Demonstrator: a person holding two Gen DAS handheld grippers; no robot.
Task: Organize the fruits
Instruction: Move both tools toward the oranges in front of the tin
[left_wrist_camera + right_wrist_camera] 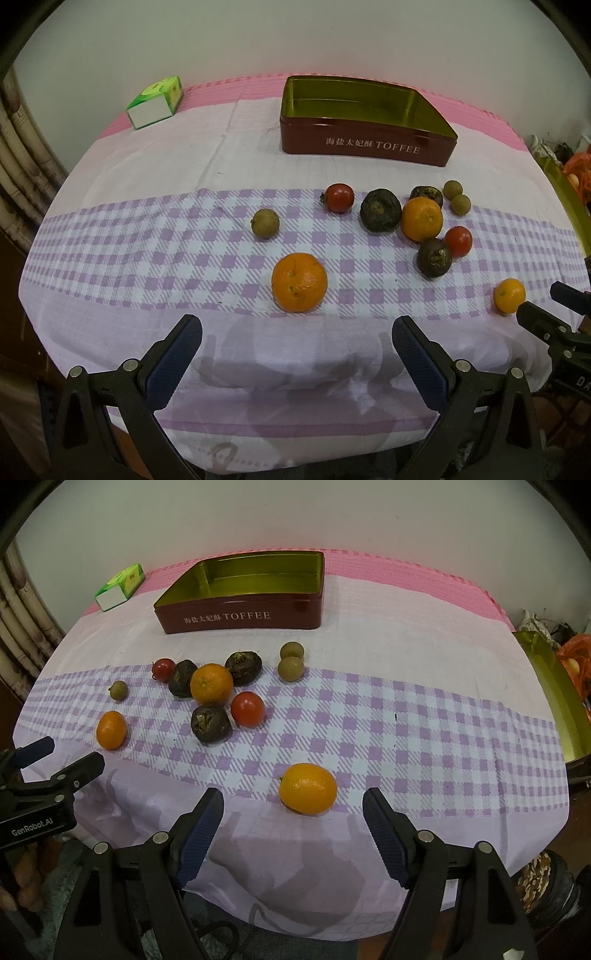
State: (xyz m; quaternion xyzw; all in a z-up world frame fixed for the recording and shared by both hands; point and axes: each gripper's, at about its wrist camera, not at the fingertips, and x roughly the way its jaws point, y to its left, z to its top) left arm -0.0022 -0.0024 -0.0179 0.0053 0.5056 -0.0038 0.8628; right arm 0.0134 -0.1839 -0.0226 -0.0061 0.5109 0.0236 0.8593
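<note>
A red TOFFEE tin (369, 146) (240, 618) stands open and empty at the back of the table. Several fruits lie on the checked cloth: oranges, red tomatoes (339, 197), dark wrinkled fruits (380, 210) and small green-brown longans (265, 223). My left gripper (297, 338) is open, just in front of an orange (299, 282). My right gripper (293, 812) is open, with a small orange (307, 788) just ahead between its fingers; the same orange shows in the left wrist view (509, 295). Neither gripper holds anything.
A green and white carton (155, 103) (120, 587) lies at the back left. A gold tin lid (554, 694) leans off the table's right edge, with an orange bag (576, 661) behind it. A wall stands behind the table.
</note>
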